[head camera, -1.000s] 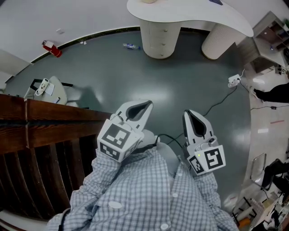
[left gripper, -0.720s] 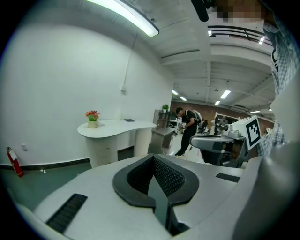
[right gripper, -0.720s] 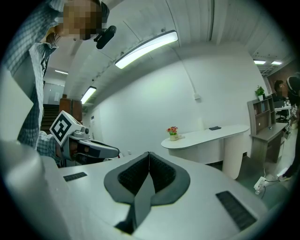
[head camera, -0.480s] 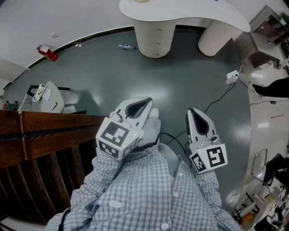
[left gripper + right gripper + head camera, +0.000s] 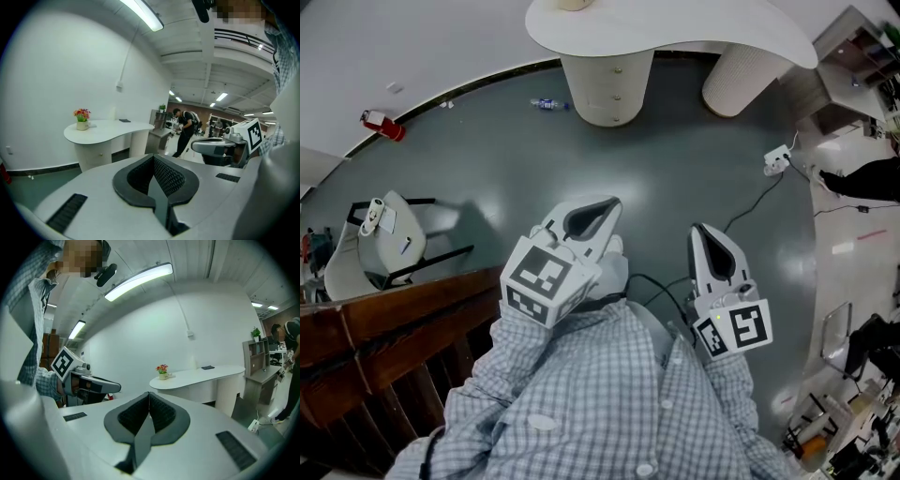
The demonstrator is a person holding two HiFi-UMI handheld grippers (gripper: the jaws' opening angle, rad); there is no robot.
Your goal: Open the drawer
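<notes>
Glossy grey floor (image 5: pixel 534 159), rounded white drawer pedestal (image 5: pixel 607 89)

A white curved desk (image 5: pixel 694 26) stands on grey-green floor (image 5: pixel 525 159).

bottle (image 5: pixel 548 104), white chair (image 5: pixel 389 230) and power strip (image 5: pixel 775 159) on grey floor (image 5: pixel 675 164).

I count two claws at six o'clock: one left claw (image 5: pixel 605 206), one right claw (image 5: pixel 701 234). One white surface (image 5: pixel 675 28) at twelve, on two supports: one left pedestal (image 5: pixel 605 89), one right pedestal (image 5: pixel 736 84). One flower pot (image 5: pixel 82 123), one bottle (image 5: pixel 546 104) at eleven, one red object (image 5: pixel 377 124) at ten, one chair (image 5: pixel 389 234) at nine.
</notes>
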